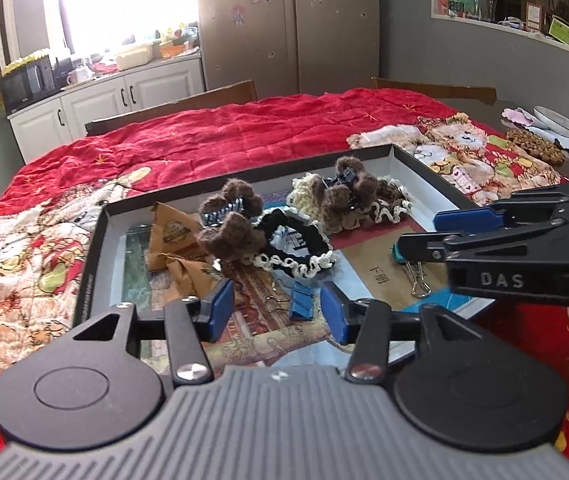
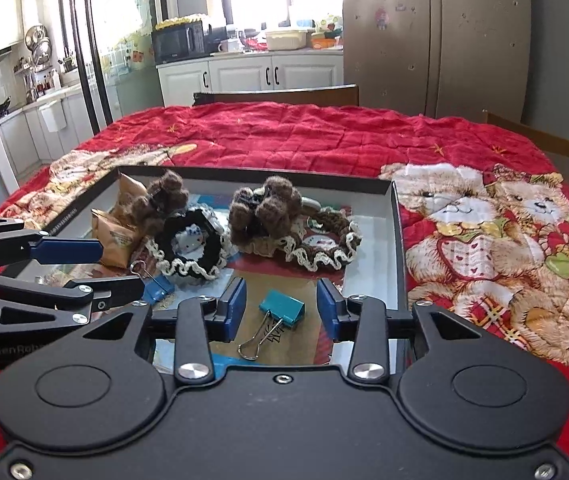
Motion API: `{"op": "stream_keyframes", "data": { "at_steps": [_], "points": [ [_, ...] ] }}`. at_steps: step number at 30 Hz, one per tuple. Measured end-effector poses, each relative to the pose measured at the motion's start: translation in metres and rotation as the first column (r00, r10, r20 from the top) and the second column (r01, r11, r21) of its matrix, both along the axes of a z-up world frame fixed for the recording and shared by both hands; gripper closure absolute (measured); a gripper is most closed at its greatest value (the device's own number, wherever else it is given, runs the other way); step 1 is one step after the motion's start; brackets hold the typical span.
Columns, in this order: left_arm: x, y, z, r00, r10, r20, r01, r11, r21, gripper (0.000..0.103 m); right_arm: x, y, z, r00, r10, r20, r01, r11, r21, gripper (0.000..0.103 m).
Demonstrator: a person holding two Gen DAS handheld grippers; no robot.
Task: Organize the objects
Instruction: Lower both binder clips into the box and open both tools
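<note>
A shallow black-rimmed tray on the red quilt holds two brown fuzzy hair claws, a black scrunchie, a brown scrunchie, brown snack packets, a blue binder clip and a teal binder clip. My left gripper is open, with the blue clip between its fingers. My right gripper is open around the teal clip, and also shows in the left wrist view.
The red teddy-bear quilt covers the table. Wooden chair backs stand at the far side. A plate and a woven mat lie at the far right. Kitchen cabinets and a fridge stand behind.
</note>
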State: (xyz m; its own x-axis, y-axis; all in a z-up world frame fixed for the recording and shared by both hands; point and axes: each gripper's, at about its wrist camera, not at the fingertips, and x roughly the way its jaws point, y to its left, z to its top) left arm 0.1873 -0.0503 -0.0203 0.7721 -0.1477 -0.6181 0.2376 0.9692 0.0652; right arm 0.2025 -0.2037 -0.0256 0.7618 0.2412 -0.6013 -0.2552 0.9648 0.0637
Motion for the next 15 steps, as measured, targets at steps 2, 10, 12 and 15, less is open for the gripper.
{"op": "stream_keyframes", "data": {
  "at_steps": [2,10,12,15],
  "points": [
    [-0.003,0.002,0.004,1.000,0.009,0.009,-0.009,1.000,0.000,0.036,-0.005,-0.002,0.005,1.000,-0.005,0.010,0.005,1.000,0.009,0.065],
    [-0.017,0.010,0.018,0.999,0.033,0.038,-0.033,0.999,-0.002,0.030,-0.026,-0.008,0.031,0.999,-0.007,0.033,0.005,0.999,0.051,0.058],
    [-0.021,0.011,0.022,0.998,0.036,0.046,-0.035,0.999,-0.004,0.028,-0.032,-0.007,0.037,0.999,-0.005,0.044,0.002,0.999,0.049,0.057],
    [-0.029,0.013,0.028,0.998,0.041,0.057,-0.040,0.999,-0.011,0.024,-0.042,-0.008,0.044,0.999,-0.001,0.051,-0.001,0.999,0.048,0.055]
  ]
}}
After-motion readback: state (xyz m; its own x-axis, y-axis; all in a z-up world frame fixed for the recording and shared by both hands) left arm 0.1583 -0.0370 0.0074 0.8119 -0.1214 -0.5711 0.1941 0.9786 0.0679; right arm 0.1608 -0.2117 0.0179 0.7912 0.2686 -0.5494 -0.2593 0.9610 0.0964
